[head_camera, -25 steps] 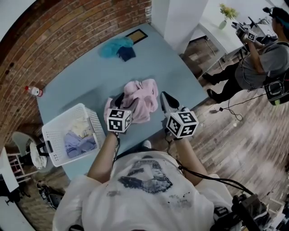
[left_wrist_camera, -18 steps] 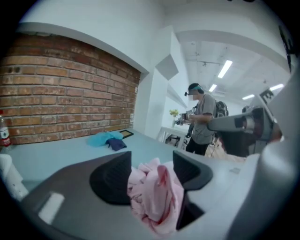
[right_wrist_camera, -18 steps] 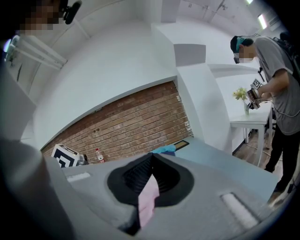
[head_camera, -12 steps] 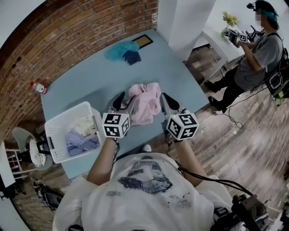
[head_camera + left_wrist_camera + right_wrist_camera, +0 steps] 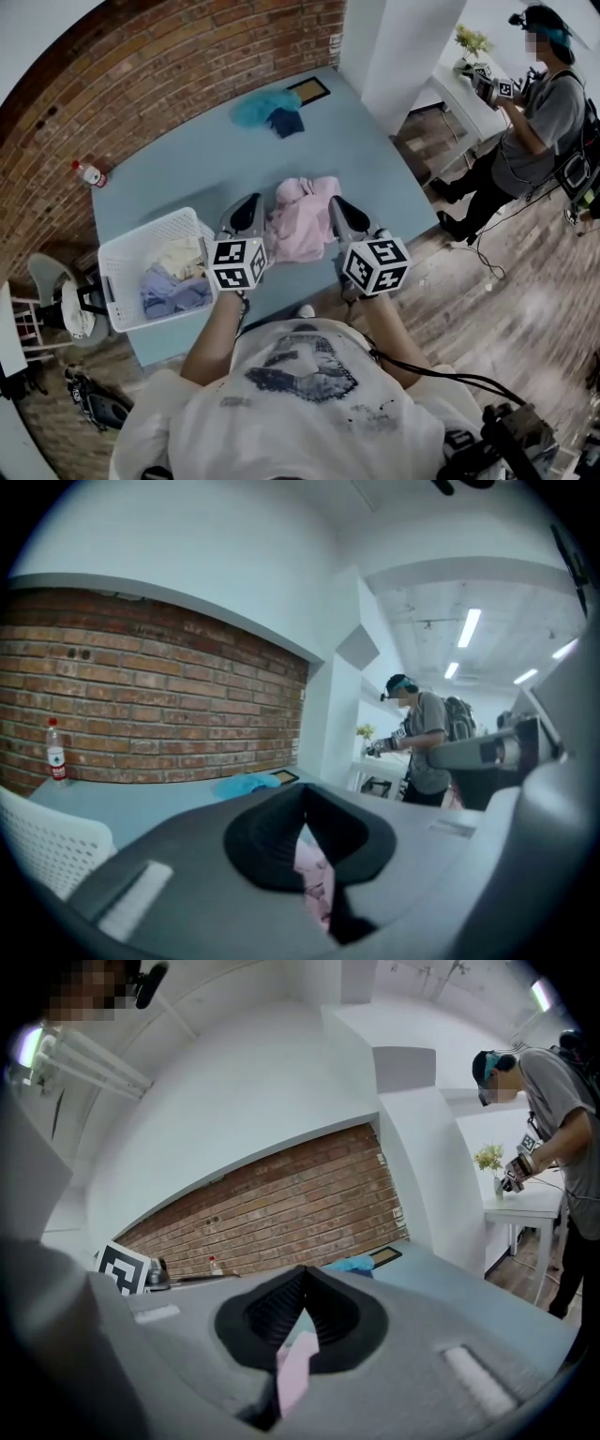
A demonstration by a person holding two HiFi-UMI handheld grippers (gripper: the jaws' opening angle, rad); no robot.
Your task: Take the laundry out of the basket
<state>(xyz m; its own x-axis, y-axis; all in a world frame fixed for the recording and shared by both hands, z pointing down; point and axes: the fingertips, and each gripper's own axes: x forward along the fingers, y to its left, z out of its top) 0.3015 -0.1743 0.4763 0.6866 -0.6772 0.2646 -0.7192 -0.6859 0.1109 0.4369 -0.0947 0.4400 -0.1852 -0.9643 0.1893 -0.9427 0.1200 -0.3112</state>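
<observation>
The left claw (image 5: 249, 202) has just been closing its jaws and now pinches the left edge of the pink garment (image 5: 305, 225). A second ago those jaws stood apart over the cloth. This claw and the right claw (image 5: 337, 204) have both risen and sit slightly higher in the frame. The garment, earlier bunched on the tabletop (image 5: 178, 178), now spans the gap between them. The bystander (image 5: 530, 112) at the upper right shows further inside the frame than before.
</observation>
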